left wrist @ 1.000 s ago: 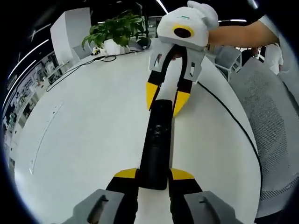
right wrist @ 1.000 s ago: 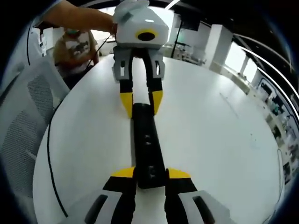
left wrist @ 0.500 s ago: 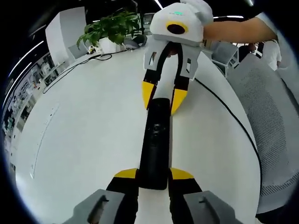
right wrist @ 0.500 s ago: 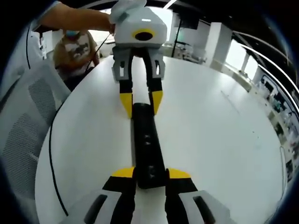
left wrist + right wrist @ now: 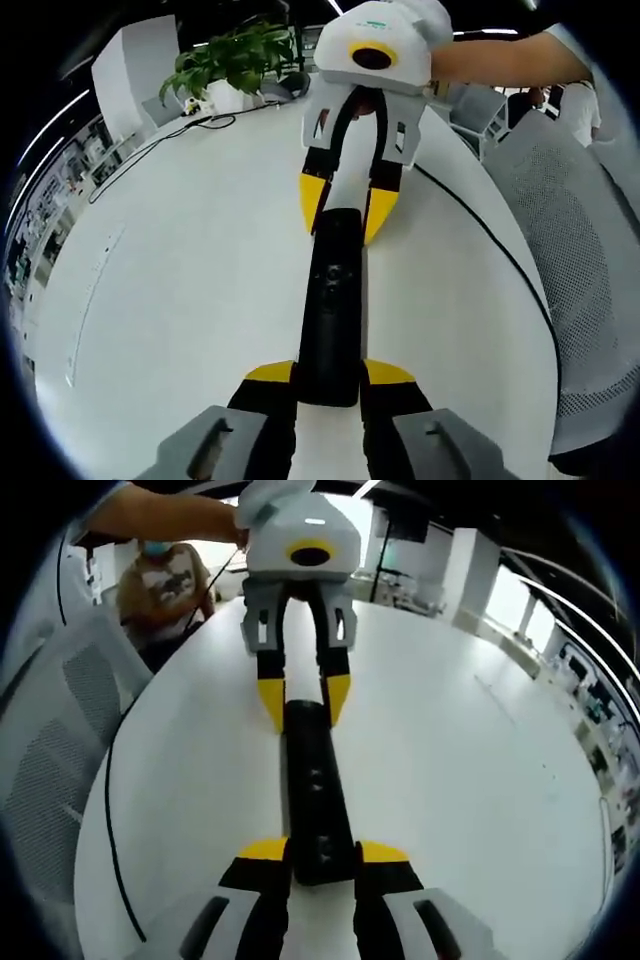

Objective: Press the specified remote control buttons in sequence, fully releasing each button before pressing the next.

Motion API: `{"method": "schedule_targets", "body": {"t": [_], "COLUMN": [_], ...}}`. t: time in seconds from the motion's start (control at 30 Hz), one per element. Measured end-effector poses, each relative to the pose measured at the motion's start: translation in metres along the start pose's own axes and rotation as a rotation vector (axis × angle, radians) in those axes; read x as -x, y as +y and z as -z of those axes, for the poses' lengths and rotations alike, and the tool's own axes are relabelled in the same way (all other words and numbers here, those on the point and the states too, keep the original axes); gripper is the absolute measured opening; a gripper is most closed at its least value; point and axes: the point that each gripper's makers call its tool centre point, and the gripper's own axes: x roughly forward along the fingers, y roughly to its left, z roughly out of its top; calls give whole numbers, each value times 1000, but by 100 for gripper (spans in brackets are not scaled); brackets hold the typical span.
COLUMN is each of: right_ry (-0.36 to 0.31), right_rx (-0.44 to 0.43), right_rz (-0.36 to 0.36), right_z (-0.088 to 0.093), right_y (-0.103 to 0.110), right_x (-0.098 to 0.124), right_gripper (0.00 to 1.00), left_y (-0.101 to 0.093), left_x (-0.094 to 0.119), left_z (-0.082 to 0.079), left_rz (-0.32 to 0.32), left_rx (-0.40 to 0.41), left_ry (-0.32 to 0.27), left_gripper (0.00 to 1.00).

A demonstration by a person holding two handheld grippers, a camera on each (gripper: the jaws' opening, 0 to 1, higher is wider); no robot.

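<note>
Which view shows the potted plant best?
The left gripper view: the potted plant stands at the far edge of the white table, leaves and white pot visible. In the right gripper view, no plant can be made out behind the remote control.

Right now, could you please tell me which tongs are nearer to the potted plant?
Right. The right tongs grip the end of the remote that points toward the potted plant; the left tongs grip its opposite end, farther away.
</note>
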Motion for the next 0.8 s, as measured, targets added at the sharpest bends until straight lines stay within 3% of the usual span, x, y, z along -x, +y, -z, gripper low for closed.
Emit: {"method": "schedule_targets", "body": {"t": [0.8], "right_ry": [-18], "right_rx": [25], "right_rz": [22], "right_z": [-7], "right_y": [-3], "right_x": [10], "right_gripper": [23], "left_y": [1], "left_x": [1], "left_z": [-1], "left_rz": [0], "left_rx": [-1], "left_ry": [10], "left_gripper": [23]}}
